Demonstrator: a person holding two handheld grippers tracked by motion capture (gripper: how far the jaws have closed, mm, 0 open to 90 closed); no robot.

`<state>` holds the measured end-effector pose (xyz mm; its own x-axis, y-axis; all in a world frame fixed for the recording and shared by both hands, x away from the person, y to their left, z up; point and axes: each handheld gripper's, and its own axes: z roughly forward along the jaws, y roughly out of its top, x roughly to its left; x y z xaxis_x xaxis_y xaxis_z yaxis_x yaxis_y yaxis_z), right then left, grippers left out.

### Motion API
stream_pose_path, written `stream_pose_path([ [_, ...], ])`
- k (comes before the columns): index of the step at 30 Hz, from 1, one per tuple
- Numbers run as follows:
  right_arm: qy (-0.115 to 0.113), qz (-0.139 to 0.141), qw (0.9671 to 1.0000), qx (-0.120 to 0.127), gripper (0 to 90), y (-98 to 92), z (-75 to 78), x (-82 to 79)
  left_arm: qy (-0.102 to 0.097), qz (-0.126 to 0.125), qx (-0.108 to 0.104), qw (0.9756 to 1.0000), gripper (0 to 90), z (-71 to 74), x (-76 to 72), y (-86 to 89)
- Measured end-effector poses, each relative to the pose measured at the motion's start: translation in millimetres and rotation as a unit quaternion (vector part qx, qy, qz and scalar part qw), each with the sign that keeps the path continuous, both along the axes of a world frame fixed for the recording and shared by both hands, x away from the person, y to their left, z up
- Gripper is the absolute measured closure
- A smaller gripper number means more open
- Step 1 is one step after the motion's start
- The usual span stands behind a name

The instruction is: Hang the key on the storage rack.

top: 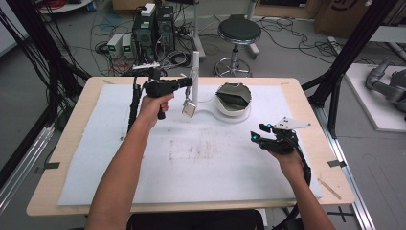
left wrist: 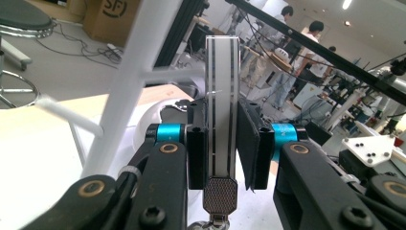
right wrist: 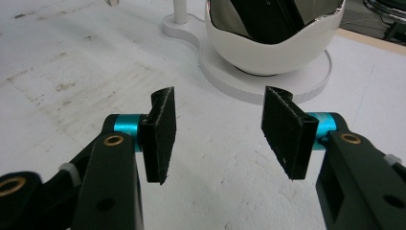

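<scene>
At about eleven o'clock from the table's middle, the left gripper [top: 184, 82] holds a watch [top: 188, 109] up beside a white stand [top: 195, 76]. Its black jaws are clamped flat on the watch's strap [left wrist: 223, 110], a smooth, pale band with two thin dark lines running its length. Below the pads sits a small metal piece with a fine knurled grid [left wrist: 219, 194]. From the high view the silvery, squarish watch hangs just under the gripper, at its five o'clock, clear of the white mat [top: 119, 158].

That stand is a slim matte post with thin side pegs [left wrist: 72, 117], rising from a flat, rounded base [right wrist: 268, 79] shared with a glossy white bowl [right wrist: 273, 52] that has a mirror-bright inside and a jagged rim. The mat is rough and stained brownish near its centre.

At four o'clock on the table the right gripper [top: 258, 134] hovers low with jaws apart and nothing between them; their pads [right wrist: 160, 127] are flat, dark and slightly fuzzy at the edges. The bowl lies at its twelve o'clock, the watch well apart at its ten o'clock.
</scene>
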<state>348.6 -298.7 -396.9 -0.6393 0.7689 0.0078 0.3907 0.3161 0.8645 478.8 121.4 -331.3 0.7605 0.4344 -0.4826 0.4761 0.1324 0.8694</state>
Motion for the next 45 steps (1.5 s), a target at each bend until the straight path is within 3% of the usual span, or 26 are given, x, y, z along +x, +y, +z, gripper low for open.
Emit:
stream_pose_path([
  [16,-0.002,0.001,1.0,0.0,47.4,-1.6,-0.5,-0.2,0.026,0.025,-0.008,0.9993,74.6,-11.7,10.9,-2.0],
  [23,-0.001,0.001,1.0,-0.001,47.4,-1.6,-0.7,-0.5,0.03,0.041,0.007,0.9987,73.8,-13.3,11.4,-3.5],
  [27,-0.002,0.001,1.0,-0.002,47.4,-1.8,-0.6,-0.5,0.024,0.059,0.035,0.9973,69.4,-13.3,9.1,-1.7],
  [32,-0.005,-0.001,1.0,-0.003,47.4,-2.2,0.1,-1.0,0.007,0.085,0.041,0.9955,53.6,-13.9,1.7,8.2],
  [39,-0.005,-0.005,1.0,-0.004,46.5,-2.2,0.4,-1.2,-0.046,0.117,0.072,0.9895,43.1,-12.0,-16.1,28.6],
  [44,-0.008,-0.005,0.9999,-0.008,45.8,-2.3,0.3,-1.0,-0.061,0.138,0.088,0.9846,32.4,-11.2,-31.8,41.0],
  [45,-0.009,-0.006,0.9999,-0.008,45.2,-2.3,0.3,-1.0,-0.056,0.142,0.089,0.9843,27.6,-11.7,-34.6,43.1],
])
